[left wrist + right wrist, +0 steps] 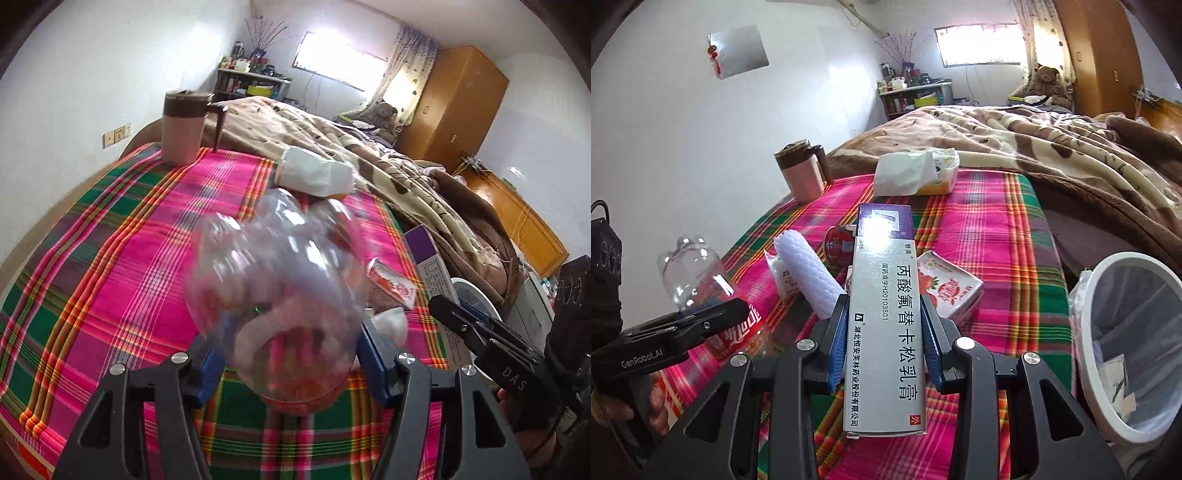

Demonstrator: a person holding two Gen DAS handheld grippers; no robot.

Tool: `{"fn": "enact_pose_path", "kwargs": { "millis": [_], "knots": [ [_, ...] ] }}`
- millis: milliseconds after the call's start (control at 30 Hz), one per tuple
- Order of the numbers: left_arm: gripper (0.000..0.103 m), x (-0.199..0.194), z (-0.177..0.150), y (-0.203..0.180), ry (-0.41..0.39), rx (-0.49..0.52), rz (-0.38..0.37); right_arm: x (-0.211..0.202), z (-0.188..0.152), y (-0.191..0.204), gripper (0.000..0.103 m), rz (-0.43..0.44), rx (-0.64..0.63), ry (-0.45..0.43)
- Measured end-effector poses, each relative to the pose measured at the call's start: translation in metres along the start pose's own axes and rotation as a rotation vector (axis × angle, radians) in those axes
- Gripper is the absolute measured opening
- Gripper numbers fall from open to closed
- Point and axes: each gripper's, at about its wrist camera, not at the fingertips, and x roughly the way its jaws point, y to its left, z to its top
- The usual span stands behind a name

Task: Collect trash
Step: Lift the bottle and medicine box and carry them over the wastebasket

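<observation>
Reading "GenRobot.AI" on left tool point(713, 314), "H20103501" on medicine box point(886, 314).

Home bedroom: bed w/ rumpled brown-cream blanket point(1015, 147), brown teddy bear point(1047, 79) far by curtained window point(979, 46), tall orange-brown wooden wardrobe point(458, 103) far right.

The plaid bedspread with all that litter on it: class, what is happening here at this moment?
A person is clearing trash off the bed with a handheld claw in each hand. The left claw grips an empty clear plastic bottle, lifted off the plaid bedspread. The right claw is shut on a long medicine box, with the white lined trash bin just to its right. A red can, a tissue pack and a pink mug are on the bed.
</observation>
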Motion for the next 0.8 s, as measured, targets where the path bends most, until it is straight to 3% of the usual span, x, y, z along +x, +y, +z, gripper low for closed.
{"fn": "enact_pose_path", "kwargs": {
  "millis": [167,300,433,800],
  "knots": [
    [0.065,-0.005,0.001,-0.022,-0.028,0.057,-0.014,-0.015,-0.003,-0.010,0.037,-0.023,0.028,-0.030],
    [0.065,0.005,-0.003,-0.023,0.003,0.044,-0.009,-0.021,-0.005,-0.017,0.037,-0.032,0.047,-0.038],
    [0.065,-0.004,-0.002,-0.031,-0.033,0.055,-0.014,-0.028,-0.005,-0.020,0.037,-0.032,0.061,-0.060],
    [0.064,-0.012,0.004,-0.082,-0.066,0.159,-0.111,-0.063,-0.008,-0.042,0.037,-0.061,0.105,-0.137]
  ]
}}
